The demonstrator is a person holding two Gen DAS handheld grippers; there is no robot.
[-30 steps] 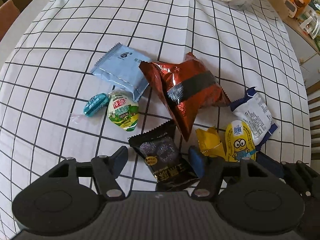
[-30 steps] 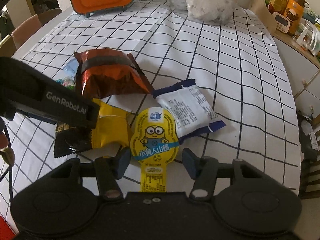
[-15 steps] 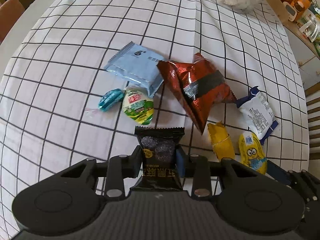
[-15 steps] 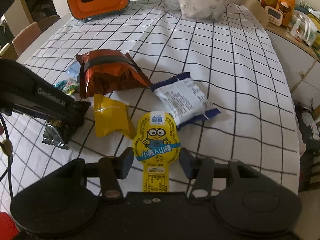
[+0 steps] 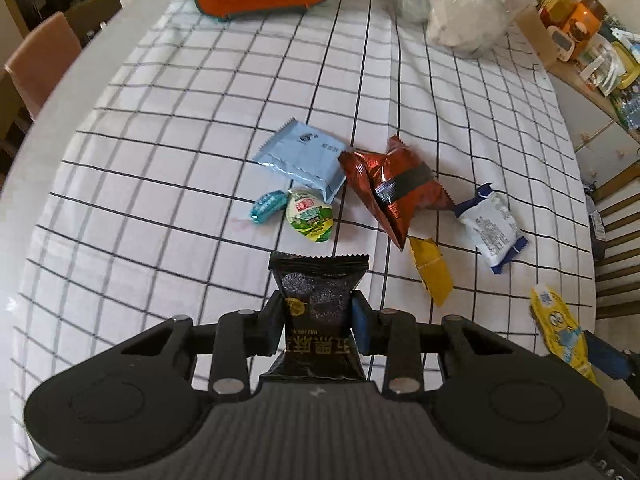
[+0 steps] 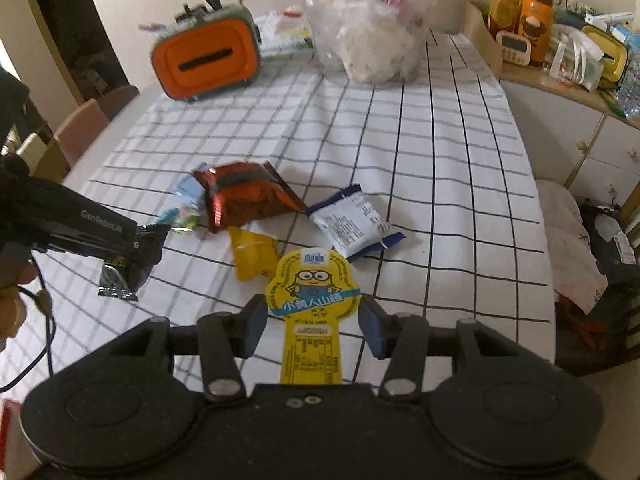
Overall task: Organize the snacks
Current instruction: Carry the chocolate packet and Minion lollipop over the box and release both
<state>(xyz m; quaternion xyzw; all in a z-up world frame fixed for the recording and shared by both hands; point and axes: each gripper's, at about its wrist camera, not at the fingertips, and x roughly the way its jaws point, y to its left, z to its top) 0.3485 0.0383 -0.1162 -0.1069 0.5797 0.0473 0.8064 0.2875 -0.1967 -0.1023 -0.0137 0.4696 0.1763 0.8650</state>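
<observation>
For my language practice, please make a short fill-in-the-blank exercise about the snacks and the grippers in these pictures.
1. The left gripper holds a ____ packet.
2. The right gripper holds a snack with a ____ character.
3. The box at the table's far end is ____.
4. The tablecloth pattern is a ____.

Missing words: black; cartoon; orange; grid

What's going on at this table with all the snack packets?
A person is sorting snacks with a handheld gripper in each hand. The left gripper is clamped on a black packet, the right gripper on a yellow cartoon packet, both lifted off the checked tablecloth. A red bag, a light blue packet and other small sweets lie on the cloth.
</observation>
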